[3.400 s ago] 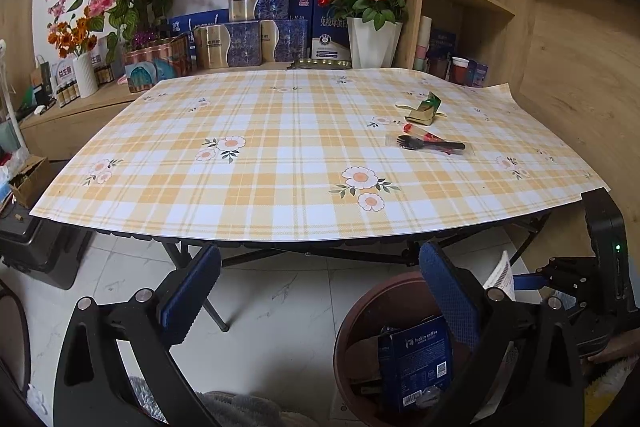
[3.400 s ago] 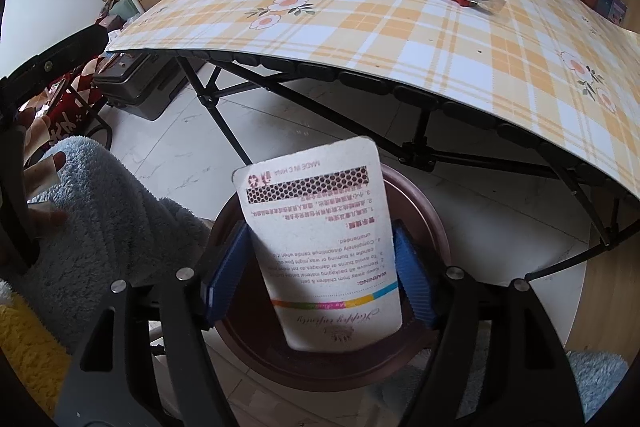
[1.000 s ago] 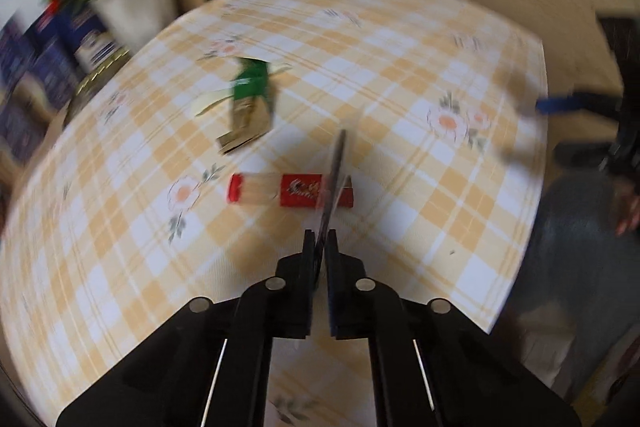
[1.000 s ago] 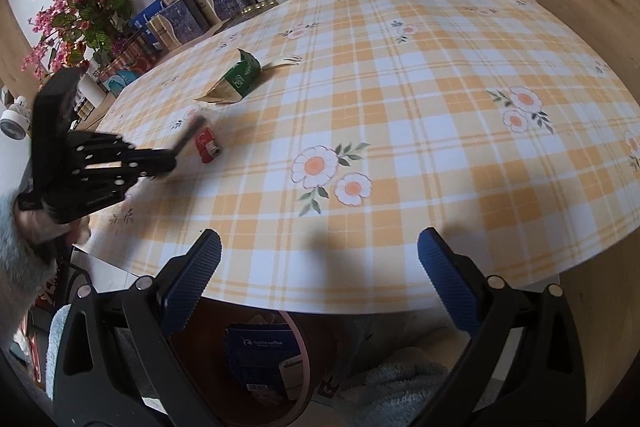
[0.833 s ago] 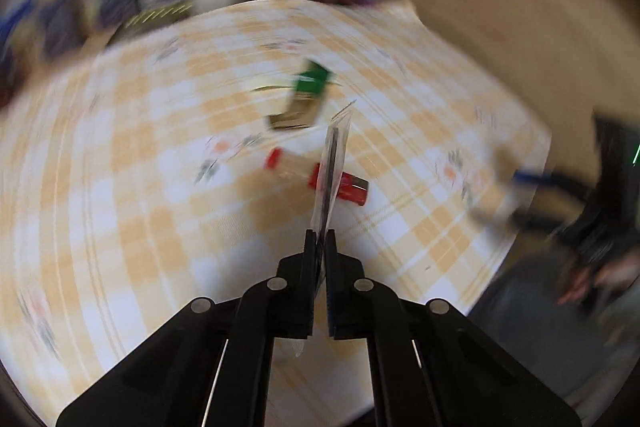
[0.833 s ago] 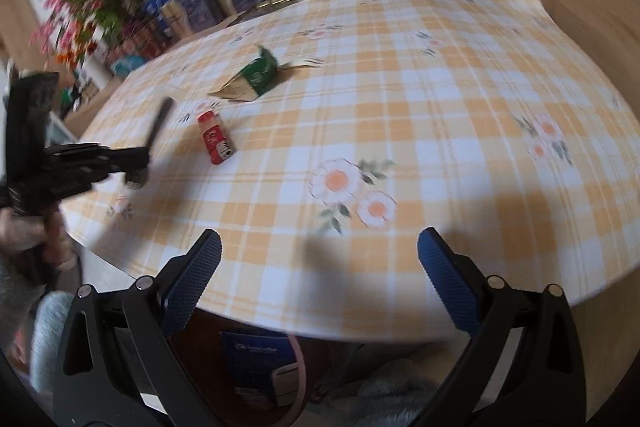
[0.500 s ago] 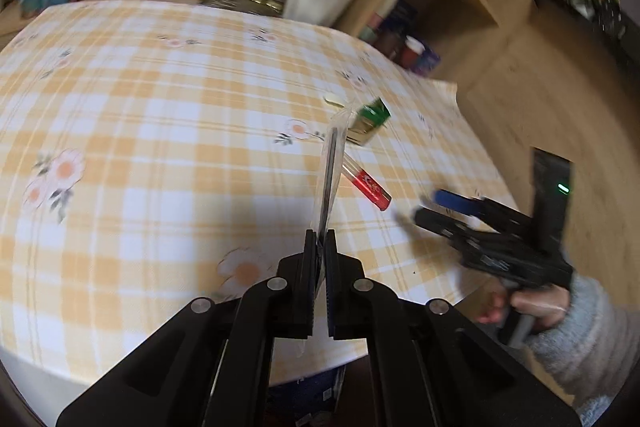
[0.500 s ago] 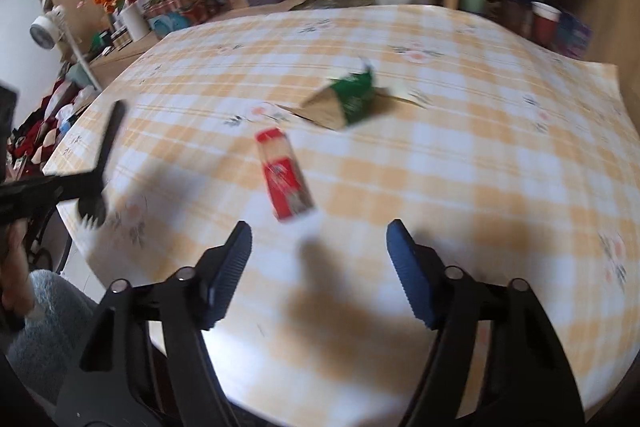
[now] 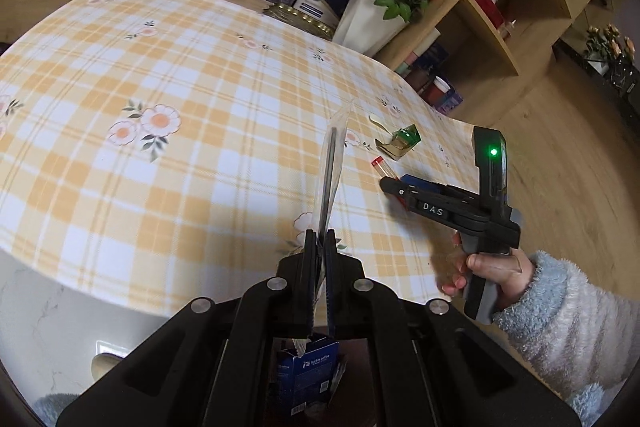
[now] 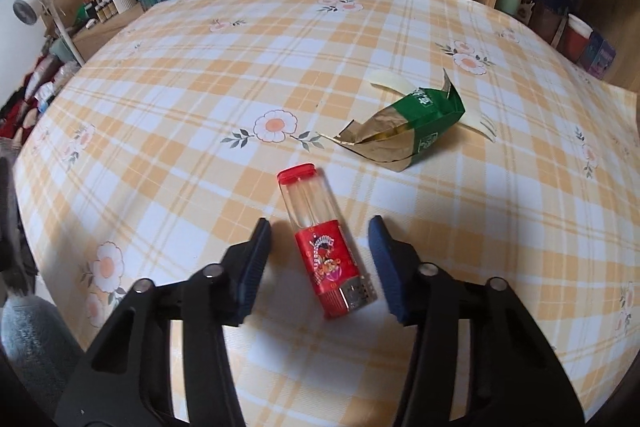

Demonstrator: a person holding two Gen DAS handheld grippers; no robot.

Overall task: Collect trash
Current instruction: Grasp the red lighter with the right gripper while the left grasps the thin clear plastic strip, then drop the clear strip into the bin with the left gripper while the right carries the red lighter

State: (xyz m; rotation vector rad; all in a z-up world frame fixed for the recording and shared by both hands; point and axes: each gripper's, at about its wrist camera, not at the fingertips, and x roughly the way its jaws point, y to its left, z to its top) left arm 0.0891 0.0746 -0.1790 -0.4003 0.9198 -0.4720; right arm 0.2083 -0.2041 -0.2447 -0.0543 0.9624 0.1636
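left wrist: left gripper [image 9: 319, 255] clamped on clear-wrapped black utensil [image 9: 331, 171], sticking fwd past tips over checked tablecloth [image 9: 160, 163]. right gripper [image 9: 386, 183] fwd-right, on table.

right wrist: right gripper [image 10: 320, 227] closing, pads not yet touching; red-capped tube [image 10: 322, 243] flat btwn jaws. torn green wrapper [image 10: 408, 125] fwd-right, near.

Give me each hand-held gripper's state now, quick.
Left hand-held gripper: shut on a black plastic utensil in its clear wrapper.
Right hand-held gripper: closing around the red-capped clear plastic tube, pads not yet touching.
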